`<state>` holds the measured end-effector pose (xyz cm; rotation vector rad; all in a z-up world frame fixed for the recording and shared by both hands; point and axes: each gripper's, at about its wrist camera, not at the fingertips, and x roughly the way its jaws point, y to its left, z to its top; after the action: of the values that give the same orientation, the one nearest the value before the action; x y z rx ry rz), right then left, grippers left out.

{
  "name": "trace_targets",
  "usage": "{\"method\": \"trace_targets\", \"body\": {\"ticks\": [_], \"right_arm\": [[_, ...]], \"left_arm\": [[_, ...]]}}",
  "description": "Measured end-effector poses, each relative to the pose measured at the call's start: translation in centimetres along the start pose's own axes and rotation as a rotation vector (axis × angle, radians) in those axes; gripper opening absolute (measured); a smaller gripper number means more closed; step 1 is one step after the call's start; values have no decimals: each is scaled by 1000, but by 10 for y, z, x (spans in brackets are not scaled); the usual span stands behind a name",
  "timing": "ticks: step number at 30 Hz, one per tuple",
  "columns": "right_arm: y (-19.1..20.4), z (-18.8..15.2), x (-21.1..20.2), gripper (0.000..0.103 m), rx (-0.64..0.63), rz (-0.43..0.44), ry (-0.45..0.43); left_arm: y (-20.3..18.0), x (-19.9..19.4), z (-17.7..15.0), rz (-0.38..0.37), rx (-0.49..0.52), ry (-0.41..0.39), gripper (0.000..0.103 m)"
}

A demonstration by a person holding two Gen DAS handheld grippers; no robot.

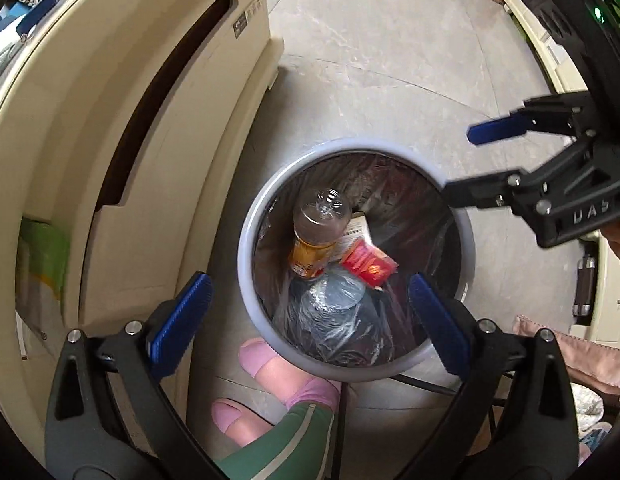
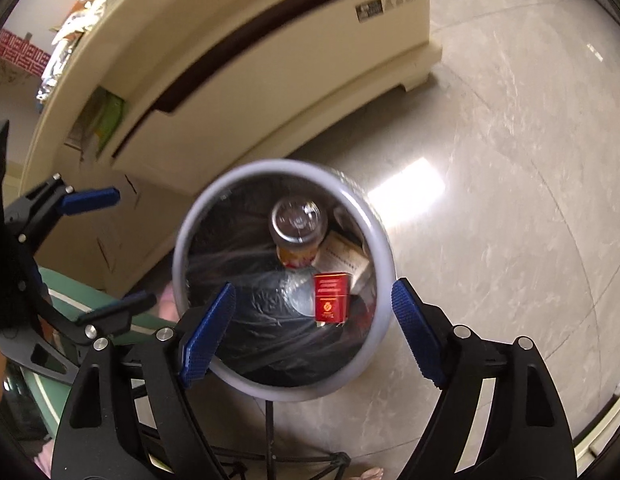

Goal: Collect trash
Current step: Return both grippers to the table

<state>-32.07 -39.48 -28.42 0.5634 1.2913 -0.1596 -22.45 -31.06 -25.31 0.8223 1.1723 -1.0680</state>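
Left wrist: fingers [image 1: 181, 312] wide, empty

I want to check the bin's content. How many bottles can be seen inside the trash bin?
1. A clear bottle with an orange label stands bottom-up at the far side of the trash bin, beside a red packet. More may be hidden under the crumpled plastic.

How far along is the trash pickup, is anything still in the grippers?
Done: a clear plastic bottle, a red packet and a printed paper already lie in the lined trash bin. In hand: nothing; the left gripper and right gripper both stand open and empty above the bin. Left: these views show no loose trash on the floor, so what remains cannot be told.
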Motion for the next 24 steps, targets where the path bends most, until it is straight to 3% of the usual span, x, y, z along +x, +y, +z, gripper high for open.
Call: {"method": "trace_targets", "body": {"ticks": [5,10,15,19,24], "right_arm": [[7,8,-18,80,-18,2,-45],[19,36,-50,80,-37,25,-146],[60,94,-95,80,-107,107,-276],[97,148,-111,80,-158,167,-315],[134,221,-111,80,-169,114,-334]], "left_arm": [[10,-22,0,-25,-55,-66,96],[43,-81,8,15,-119,-195,96],[107,-142,29,82,-237,-309,96],[161,-161,51,123,-326,-309,96],[213,-170,86,209,-358,-313,96]]}}
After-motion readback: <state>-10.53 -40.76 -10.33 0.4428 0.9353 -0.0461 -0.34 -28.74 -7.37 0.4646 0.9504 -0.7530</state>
